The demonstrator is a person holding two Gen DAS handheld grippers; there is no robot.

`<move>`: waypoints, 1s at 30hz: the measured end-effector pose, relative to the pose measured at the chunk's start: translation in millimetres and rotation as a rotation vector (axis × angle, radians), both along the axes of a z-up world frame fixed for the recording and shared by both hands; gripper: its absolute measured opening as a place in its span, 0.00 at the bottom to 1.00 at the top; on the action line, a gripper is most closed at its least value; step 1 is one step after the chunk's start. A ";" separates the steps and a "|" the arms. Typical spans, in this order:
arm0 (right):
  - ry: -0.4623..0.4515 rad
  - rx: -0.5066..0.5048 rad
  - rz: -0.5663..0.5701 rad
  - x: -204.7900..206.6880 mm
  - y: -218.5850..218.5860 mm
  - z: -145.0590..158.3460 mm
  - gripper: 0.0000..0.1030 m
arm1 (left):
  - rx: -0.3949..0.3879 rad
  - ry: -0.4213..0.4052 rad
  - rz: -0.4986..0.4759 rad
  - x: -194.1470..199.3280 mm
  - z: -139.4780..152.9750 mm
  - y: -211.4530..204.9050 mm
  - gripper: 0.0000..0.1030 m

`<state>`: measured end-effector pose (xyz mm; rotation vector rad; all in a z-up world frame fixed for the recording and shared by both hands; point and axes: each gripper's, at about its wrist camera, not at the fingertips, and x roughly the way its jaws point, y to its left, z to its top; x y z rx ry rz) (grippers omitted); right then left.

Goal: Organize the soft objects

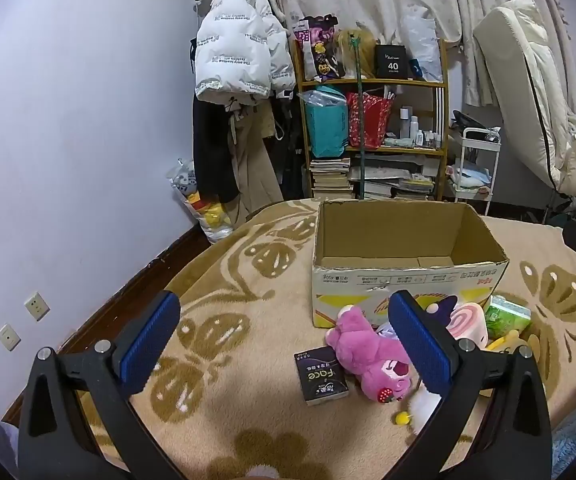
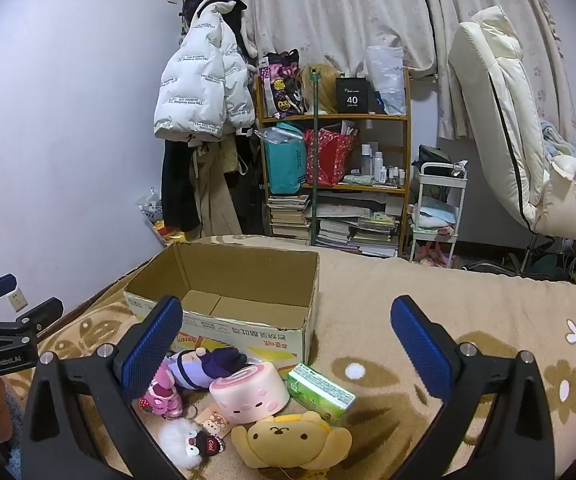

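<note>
Toys (image 2: 247, 396) lie on patterned blanket (image 2: 468, 312) beside box (image 2: 223, 304).

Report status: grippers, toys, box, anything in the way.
Both grippers open, empty: left, right. Toys piled before the box: pink bear, yellow plush. Box empty. Path clear.
</note>
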<state>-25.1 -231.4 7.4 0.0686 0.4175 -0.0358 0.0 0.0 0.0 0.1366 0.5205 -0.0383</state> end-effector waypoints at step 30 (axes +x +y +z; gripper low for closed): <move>-0.007 0.009 0.002 -0.2 0.6 -0.6 1.00 | 0.000 -0.019 0.003 -1.2 -0.6 -4.0 1.00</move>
